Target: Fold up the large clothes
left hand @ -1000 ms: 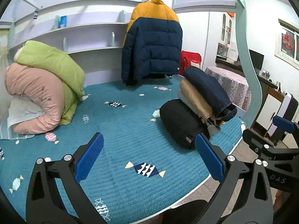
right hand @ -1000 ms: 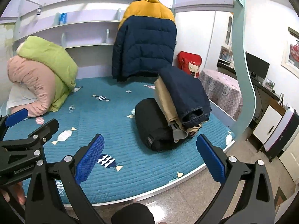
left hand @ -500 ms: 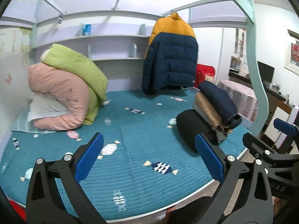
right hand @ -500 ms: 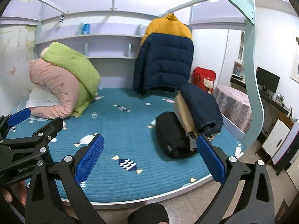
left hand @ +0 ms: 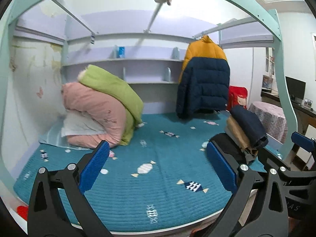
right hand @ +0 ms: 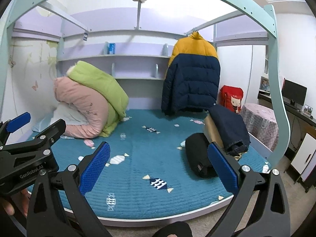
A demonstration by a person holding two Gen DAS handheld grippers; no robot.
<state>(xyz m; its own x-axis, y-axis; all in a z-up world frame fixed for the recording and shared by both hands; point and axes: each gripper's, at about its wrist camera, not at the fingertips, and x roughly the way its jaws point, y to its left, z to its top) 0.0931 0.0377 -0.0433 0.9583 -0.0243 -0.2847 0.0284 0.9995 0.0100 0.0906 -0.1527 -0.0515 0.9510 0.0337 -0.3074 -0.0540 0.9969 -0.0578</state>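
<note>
Hanging puffer jacket [right hand: 192, 75]: one
Folded clothes stack [right hand: 221, 138]: one, with three or four garments
Rolled quilts [right hand: 92, 102]: two
Grippers: two, left gripper [left hand: 158, 169], right gripper [right hand: 160, 169]

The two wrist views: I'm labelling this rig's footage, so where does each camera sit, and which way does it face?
Left wrist: sits on the left gripper, open and empty, facing across the teal bed to the shelves; the right gripper shows at its right edge.
Right wrist: sits on the right gripper, open too, facing the same way; the left gripper and a hand show at its left.
Shared: the hanging jacket, the rolled quilts and the folded clothes stack.
</note>
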